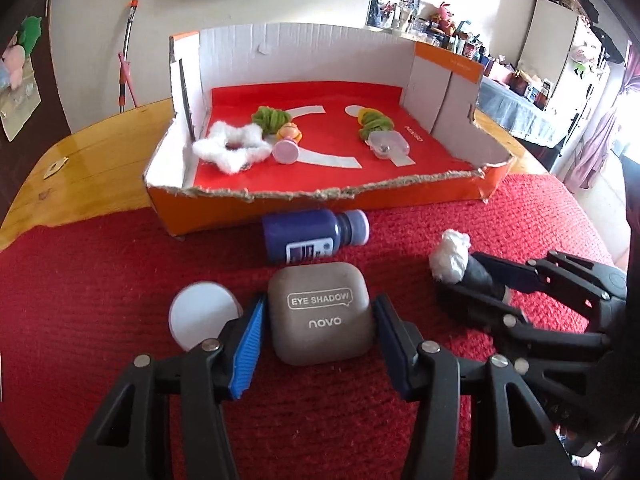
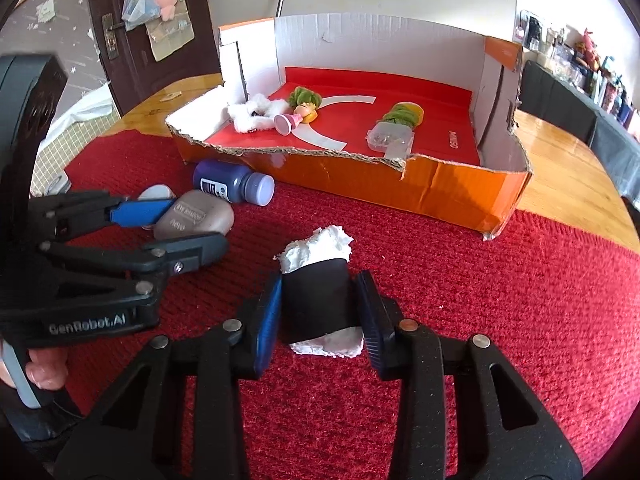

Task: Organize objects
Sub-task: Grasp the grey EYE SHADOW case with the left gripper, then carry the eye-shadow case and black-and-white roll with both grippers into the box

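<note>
A grey eye shadow case [image 1: 320, 324] lies on the red mat [image 1: 120, 280]. My left gripper [image 1: 318, 308] is shut on it, one blue pad against each side. To its right, my right gripper [image 2: 319, 284] is shut on a black-wrapped roll [image 2: 316, 300] with white stuffing poking out of both ends; the roll rests on the mat. In the right wrist view the left gripper [image 2: 196, 226] sits at the left with the case [image 2: 200, 216] in it. In the left wrist view the right gripper [image 1: 464, 280] shows at the right.
A dark blue bottle [image 1: 312, 234] lies on its side just beyond the case, and a white round lid [image 1: 202, 312] lies left of it. Behind stands an orange cardboard box [image 1: 320, 200] holding a white star scrunchie [image 1: 232, 148], green scrunchies, a small doll [image 1: 288, 140] and a clear case [image 1: 386, 144].
</note>
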A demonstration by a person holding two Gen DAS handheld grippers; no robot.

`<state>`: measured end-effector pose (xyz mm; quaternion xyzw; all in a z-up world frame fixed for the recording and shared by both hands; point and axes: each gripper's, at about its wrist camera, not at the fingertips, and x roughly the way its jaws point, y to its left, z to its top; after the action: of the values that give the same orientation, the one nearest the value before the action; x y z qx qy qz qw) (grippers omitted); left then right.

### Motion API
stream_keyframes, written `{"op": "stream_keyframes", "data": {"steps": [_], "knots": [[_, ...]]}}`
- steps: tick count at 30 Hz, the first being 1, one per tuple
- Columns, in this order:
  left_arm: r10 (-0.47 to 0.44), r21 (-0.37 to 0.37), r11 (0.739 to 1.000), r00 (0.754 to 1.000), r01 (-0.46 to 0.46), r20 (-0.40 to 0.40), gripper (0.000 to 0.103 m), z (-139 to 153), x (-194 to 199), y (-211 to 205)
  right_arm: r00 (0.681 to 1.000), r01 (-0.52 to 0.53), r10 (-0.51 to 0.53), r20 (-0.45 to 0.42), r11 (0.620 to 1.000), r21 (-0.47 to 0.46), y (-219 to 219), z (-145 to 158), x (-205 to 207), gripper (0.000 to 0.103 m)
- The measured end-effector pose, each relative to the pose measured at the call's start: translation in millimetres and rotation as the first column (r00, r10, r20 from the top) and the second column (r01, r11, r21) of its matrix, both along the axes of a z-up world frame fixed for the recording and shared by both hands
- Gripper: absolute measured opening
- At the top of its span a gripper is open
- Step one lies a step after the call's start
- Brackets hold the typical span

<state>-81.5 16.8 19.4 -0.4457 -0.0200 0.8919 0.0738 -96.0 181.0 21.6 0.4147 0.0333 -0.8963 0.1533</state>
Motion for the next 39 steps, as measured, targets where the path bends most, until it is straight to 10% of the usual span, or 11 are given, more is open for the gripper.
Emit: {"op": "stream_keyframes", "data": {"steps": [39], "knots": [[-0.130, 0.086, 0.987, 0.990, 0.134, -0.059, 0.054, 72.3, -6.7, -16.2, 0.996, -0.051, 0.062, 0.057, 0.983, -0.177, 9.3, 62.3, 1.9, 0.033]]}}
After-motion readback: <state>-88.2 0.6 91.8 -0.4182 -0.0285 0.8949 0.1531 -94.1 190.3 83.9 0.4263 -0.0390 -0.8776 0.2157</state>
